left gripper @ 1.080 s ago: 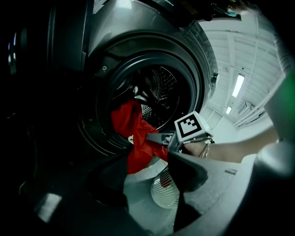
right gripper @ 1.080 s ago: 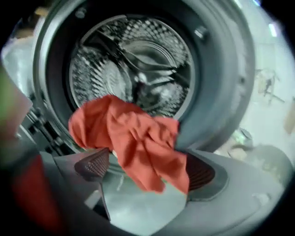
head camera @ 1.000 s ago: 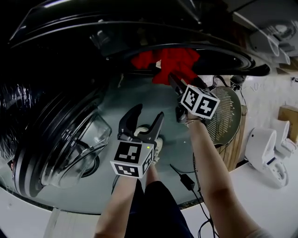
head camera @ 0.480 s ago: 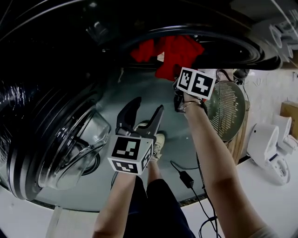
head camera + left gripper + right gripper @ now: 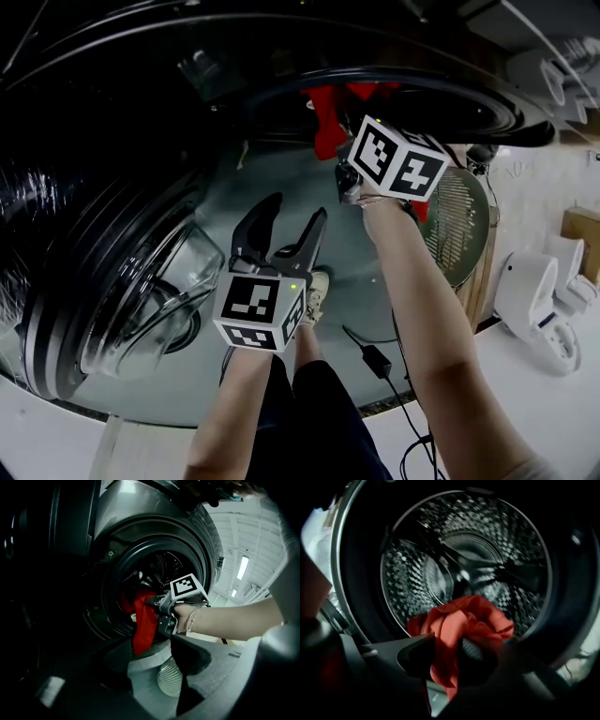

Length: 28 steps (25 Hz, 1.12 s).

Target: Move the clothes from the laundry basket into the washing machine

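Note:
A red garment (image 5: 325,129) hangs at the lower rim of the washing machine's round opening (image 5: 281,89). My right gripper (image 5: 347,169) is shut on it; its jaws have just been closing and bunched red cloth (image 5: 461,620) fills the gap between them. The steel drum (image 5: 464,559) lies straight ahead of it, dark inside. In the left gripper view the garment (image 5: 143,623) dangles below the right gripper (image 5: 161,609). My left gripper (image 5: 295,216) is open and holds nothing, lower down and apart from the opening.
The machine's open glass door (image 5: 131,300) swings out at the left. A round fan (image 5: 459,225) stands to the right of the machine. A cable with a power adapter (image 5: 375,361) lies on the floor. A white appliance (image 5: 539,300) sits at far right.
The right gripper's jaws closed on the red garment and lifted it up from the rim towards the drum opening. The left gripper stayed where it was.

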Each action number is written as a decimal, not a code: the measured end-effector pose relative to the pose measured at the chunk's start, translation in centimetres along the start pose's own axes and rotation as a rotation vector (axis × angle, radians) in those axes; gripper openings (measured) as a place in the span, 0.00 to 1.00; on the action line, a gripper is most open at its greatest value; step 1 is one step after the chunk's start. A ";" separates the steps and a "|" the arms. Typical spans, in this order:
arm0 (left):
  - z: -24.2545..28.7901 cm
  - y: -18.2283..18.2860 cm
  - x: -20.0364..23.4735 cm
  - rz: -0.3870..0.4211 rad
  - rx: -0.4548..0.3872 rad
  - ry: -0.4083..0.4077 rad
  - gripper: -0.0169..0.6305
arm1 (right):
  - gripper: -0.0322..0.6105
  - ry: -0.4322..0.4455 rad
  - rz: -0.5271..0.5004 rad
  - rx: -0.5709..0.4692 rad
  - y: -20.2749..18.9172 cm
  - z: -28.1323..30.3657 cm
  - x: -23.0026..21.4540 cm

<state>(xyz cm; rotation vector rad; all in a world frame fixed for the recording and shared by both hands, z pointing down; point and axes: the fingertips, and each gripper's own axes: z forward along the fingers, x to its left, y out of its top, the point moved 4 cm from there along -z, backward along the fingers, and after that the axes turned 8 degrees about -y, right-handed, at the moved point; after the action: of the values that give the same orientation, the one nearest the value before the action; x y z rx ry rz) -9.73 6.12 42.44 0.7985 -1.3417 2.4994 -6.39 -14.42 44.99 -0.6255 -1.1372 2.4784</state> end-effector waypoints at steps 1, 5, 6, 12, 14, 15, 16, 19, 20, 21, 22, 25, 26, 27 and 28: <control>-0.1 0.2 0.0 0.004 -0.004 0.004 0.43 | 0.27 0.017 -0.011 -0.027 0.9 0.1 0.6; -0.4 0.5 -0.1 0.003 -0.010 0.010 0.43 | 0.27 0.108 -0.002 -0.127 3.7 0.2 2.5; -0.3 0.6 -0.2 0.002 -0.010 0.009 0.43 | 0.27 0.128 0.006 -0.145 4.3 0.4 2.8; -0.2 0.8 0.0 0.003 -0.014 0.008 0.43 | 0.70 0.121 0.039 -0.030 3.5 2.6 2.9; -0.3 0.6 0.1 -0.001 -0.008 0.010 0.43 | 0.80 0.086 0.029 0.004 2.6 2.3 2.2; -0.3 0.4 0.1 -0.003 -0.004 0.011 0.43 | 0.81 0.059 0.028 0.013 2.1 2.0 1.6; -0.3 0.3 0.2 -0.006 -0.001 0.012 0.43 | 0.82 0.032 0.033 0.018 1.5 1.6 0.8; -0.4 -0.1 0.3 -0.017 0.005 0.015 0.43 | 0.87 -0.038 0.078 0.036 -0.9 0.1 -1.6; -0.4 -0.2 0.4 -0.020 0.007 0.016 0.43 | 0.88 -0.061 0.094 0.050 -2.1 -0.4 -2.3; -0.5 -0.3 0.4 -0.023 0.009 0.017 0.43 | 0.91 -0.084 0.110 0.072 -3.4 -0.9 -3.0; -0.6 -0.4 0.4 -0.024 0.010 0.016 0.43 | 0.92 -0.104 0.127 0.099 -5.0 -1.2 -3.6; -0.8 -0.9 0.4 -0.027 0.013 0.014 0.43 | 0.96 -0.148 0.159 0.204 -9.7 -1.2 -4.8; -0.9 -1.1 0.4 -0.030 0.013 0.015 0.43 | 0.98 -0.159 0.164 0.236 -11.0 -0.9 -5.0; -1.0 -1.3 0.4 -0.033 0.013 0.016 0.43 | 0.99 -0.167 0.171 0.260 -11.9 -0.6 -5.2; -1.1 -1.5 0.3 -0.037 0.014 0.016 0.43 | 0.99 -0.168 0.182 0.279 -12.6 -0.1 -5.3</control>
<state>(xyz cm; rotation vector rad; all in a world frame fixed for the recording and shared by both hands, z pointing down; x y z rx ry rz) -9.78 7.81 43.23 0.7978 -1.2942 2.4836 -0.30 -9.09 55.96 -0.4655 -0.7952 2.8223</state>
